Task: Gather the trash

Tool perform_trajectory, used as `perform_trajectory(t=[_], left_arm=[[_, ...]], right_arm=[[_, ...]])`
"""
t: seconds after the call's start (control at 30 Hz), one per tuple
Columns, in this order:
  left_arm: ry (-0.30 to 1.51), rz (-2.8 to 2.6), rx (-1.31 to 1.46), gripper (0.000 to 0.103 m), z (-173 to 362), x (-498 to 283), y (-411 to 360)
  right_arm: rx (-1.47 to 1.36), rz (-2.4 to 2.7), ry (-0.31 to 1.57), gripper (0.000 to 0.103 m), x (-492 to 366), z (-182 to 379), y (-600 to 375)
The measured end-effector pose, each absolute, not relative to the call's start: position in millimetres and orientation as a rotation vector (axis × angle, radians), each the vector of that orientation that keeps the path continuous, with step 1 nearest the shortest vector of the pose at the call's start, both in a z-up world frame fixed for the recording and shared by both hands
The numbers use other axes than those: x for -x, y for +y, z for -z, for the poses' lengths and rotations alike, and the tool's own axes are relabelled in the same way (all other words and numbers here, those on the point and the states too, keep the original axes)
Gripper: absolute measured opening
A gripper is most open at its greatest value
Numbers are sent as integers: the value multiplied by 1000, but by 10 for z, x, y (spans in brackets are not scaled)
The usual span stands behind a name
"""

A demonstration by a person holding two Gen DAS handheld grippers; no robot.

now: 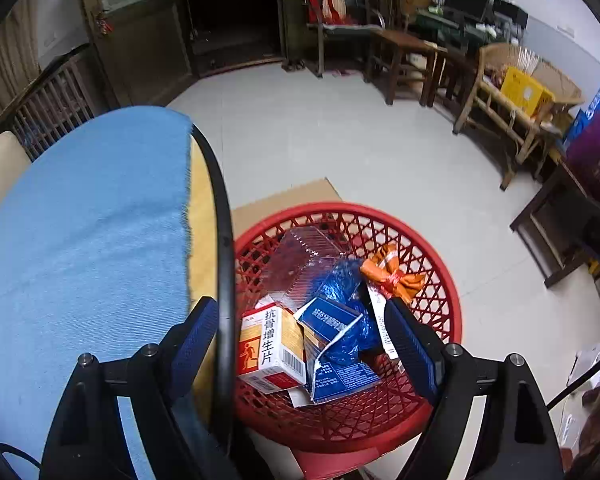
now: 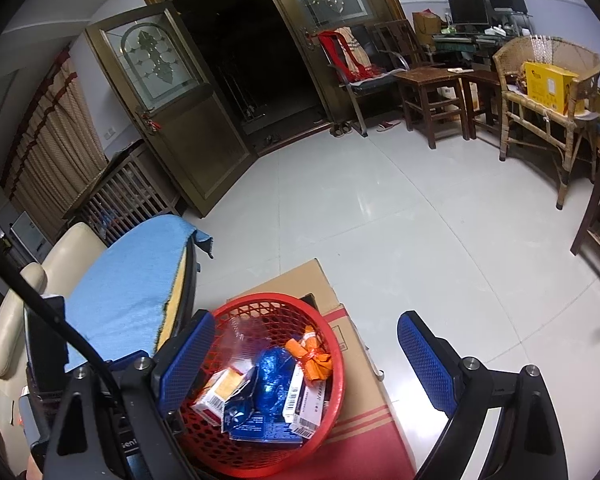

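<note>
Doorway whole only in right view; basket fills left.

red basket, boxes, wrappers inside

I see a blue cloth draped over a table edge, a cream armchair just beside it. Double doors stand open on a dark room. A wicker chair holds a yellow box; dark wooden stools stand near it. Pale tiled floor.
</note>
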State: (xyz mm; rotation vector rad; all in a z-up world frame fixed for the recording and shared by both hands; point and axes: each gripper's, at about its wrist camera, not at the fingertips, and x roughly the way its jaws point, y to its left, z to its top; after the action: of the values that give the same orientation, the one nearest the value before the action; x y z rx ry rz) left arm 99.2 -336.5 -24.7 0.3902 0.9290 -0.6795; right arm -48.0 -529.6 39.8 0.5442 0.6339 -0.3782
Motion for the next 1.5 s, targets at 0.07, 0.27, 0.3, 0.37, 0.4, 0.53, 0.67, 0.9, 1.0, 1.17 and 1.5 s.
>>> perform_trajectory(t=[0.07,0.27,0.3,0.37,0.4,0.53,0.67,0.9,1.0,1.17,1.5], left_arm=[[907,676,-373,85,154,-955,-3289],[826,646,-320,85,-117,-826,-2886],[811,639,-309,85,-171,-799,-2786],[791,621,-291,85,-251,-757,-2635],[778,610,-274,85,-303,-720,-2517],[746,574,-225,86,-402,-600,-2198],[720,532,-201,86,-479,-454,-1915],[698,514,-156,89,-507,-204,-1629],[693,499,-150,91,-493,-142,-1591],[691,483,-151,92,-461,-111,-1576],[703,470,-159,92,-400,-105,-1569]], right_arm=[[-530,370,628,94,487,-458,-5227],[-485,338,624,94,532,-592,-4945],[-477,330,626,94,544,-605,-4875],[-462,316,630,94,558,-616,-4764],[-451,309,635,94,571,-620,-4684],[-422,292,649,94,649,-613,-4427],[-388,276,670,96,750,-562,-4134],[-307,282,727,97,899,-400,-3701],[-295,294,728,97,962,-411,-3610],[-264,310,705,100,975,-502,-3530],[-265,307,717,100,954,-492,-3512]])
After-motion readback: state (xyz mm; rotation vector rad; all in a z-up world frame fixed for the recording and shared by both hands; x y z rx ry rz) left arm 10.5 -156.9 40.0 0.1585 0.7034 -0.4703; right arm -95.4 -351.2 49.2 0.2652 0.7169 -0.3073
